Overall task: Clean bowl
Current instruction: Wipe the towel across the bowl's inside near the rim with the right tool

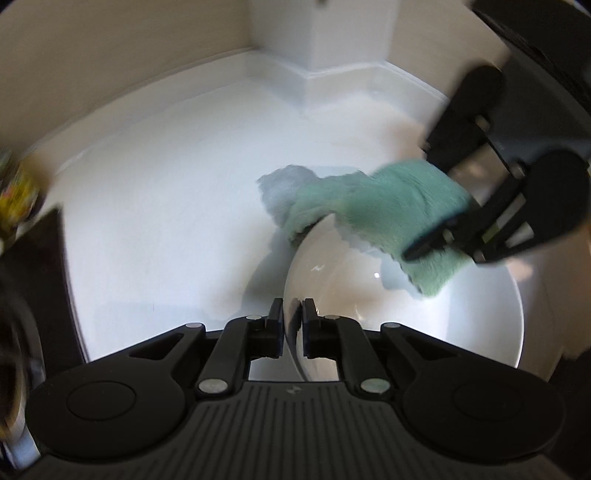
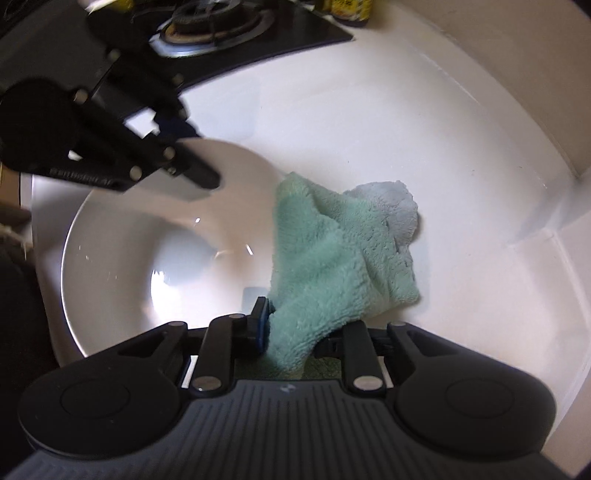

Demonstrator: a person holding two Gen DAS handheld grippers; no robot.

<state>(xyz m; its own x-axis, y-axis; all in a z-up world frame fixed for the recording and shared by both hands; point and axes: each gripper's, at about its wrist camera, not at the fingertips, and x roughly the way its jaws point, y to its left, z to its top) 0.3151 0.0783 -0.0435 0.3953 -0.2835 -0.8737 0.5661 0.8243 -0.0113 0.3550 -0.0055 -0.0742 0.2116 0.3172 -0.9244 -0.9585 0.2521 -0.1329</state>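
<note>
Bowl, white, sits on white countertop, rim pinched between jaws of left gripper. Right gripper is clamped on green microfibre cloth, which fans out ahead of its fingers across the bowl's far rim. Gas burner lies beyond left gripper.

One white bowl on the white tabletop. One cloth, mint green with a grey-blue corner. Two tongs: left tongs, right tongs, two fingers each. One gas burner at the tabletop's far edge. Some yellow-labelled jars beside it, at least two, number unclear.
</note>
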